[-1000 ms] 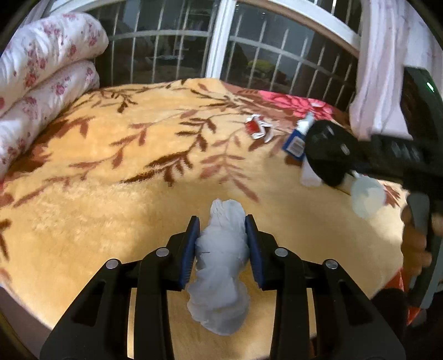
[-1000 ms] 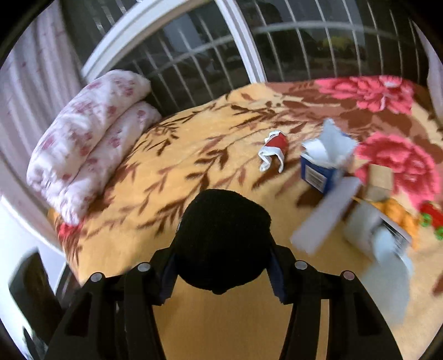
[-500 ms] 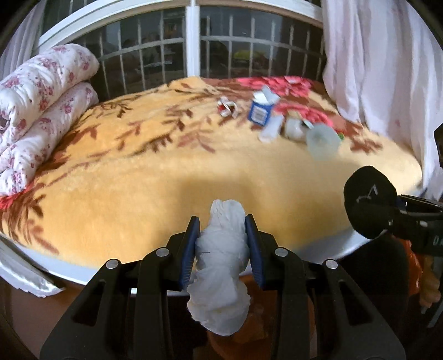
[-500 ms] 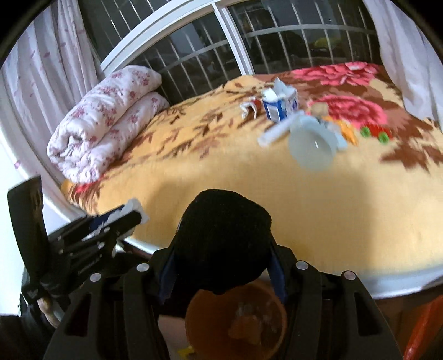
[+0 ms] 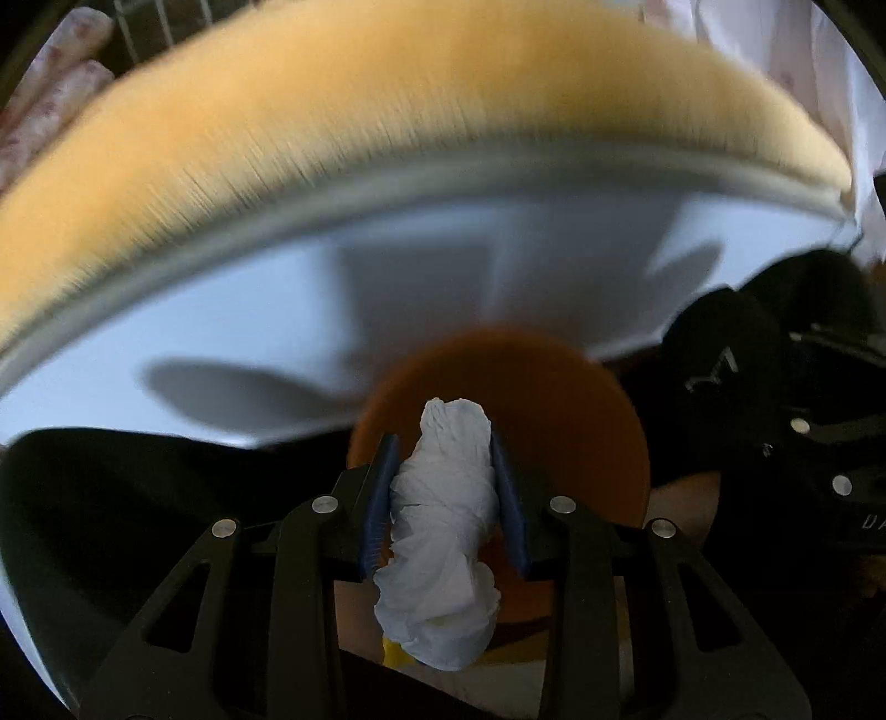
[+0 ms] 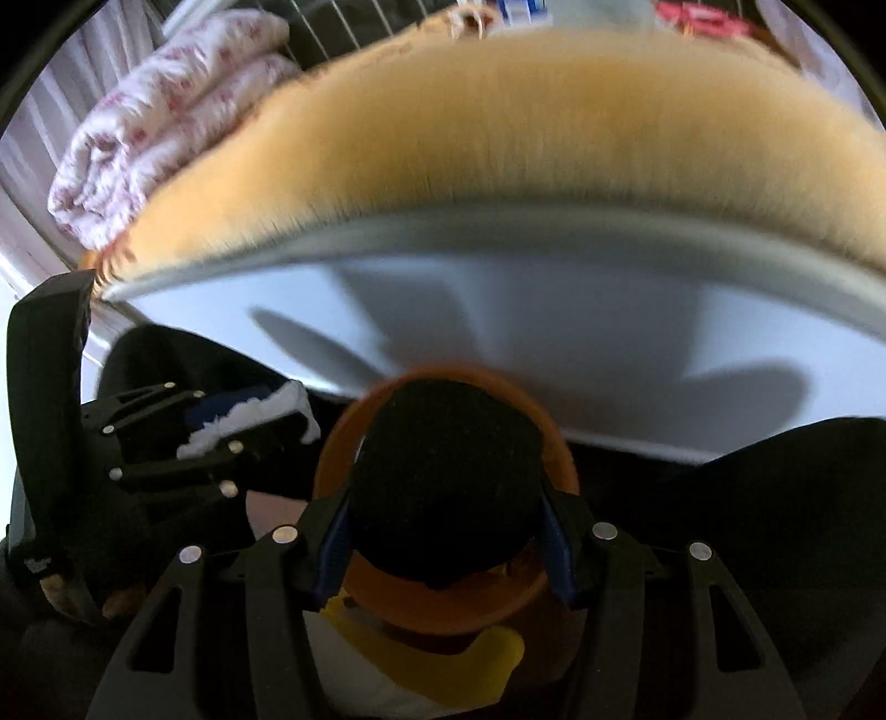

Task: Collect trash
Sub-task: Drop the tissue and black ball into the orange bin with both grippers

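My left gripper [image 5: 443,498] is shut on a crumpled white tissue [image 5: 443,531] and holds it over the round orange bin [image 5: 581,421] on the floor by the bed. My right gripper [image 6: 446,531] is shut on a black fuzzy ball-shaped thing [image 6: 446,487] and holds it above the same orange bin [image 6: 332,459]. The left gripper with the tissue also shows in the right wrist view [image 6: 243,426], left of the bin. The right gripper and its black load show in the left wrist view [image 5: 720,376], right of the bin.
The bed's white side [image 5: 277,310] and its orange plush blanket [image 5: 332,94] rise just behind the bin. A rolled floral quilt [image 6: 166,105] lies on the bed's left. More litter [image 6: 520,8] lies far back on the blanket. Something yellow [image 6: 443,653] lies by the bin.
Both grippers have swung down from over the bed to the floor beside it. They now hang over the orange bin, each still holding its load.
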`<state>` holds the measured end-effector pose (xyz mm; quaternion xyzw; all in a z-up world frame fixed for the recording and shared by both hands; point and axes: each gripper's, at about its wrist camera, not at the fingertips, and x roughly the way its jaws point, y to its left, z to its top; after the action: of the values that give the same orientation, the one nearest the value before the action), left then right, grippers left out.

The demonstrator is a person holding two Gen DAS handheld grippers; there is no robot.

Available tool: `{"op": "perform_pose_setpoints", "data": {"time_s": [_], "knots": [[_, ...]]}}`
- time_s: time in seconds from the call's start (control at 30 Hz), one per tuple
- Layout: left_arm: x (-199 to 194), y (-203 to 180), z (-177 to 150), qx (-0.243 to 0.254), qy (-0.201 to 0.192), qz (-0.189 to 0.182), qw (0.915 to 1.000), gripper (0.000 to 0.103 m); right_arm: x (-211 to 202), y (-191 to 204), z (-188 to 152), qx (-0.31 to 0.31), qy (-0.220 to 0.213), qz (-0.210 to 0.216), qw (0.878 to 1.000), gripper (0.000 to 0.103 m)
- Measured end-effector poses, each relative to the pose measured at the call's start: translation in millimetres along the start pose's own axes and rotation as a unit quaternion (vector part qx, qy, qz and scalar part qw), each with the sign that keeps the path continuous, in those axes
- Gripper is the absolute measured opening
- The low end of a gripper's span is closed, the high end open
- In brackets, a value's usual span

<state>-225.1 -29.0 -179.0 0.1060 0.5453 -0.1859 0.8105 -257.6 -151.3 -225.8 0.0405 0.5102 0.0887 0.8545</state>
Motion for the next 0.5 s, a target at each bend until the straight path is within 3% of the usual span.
{"op": "perform_pose_setpoints", "data": {"time_s": [0.5], "knots": [[38,18,-7,-0.012,0.073,-0.011,0.9972,0.033,44,-13,-4,0.010,0.072,-0.004,0.997,0.055]]}}
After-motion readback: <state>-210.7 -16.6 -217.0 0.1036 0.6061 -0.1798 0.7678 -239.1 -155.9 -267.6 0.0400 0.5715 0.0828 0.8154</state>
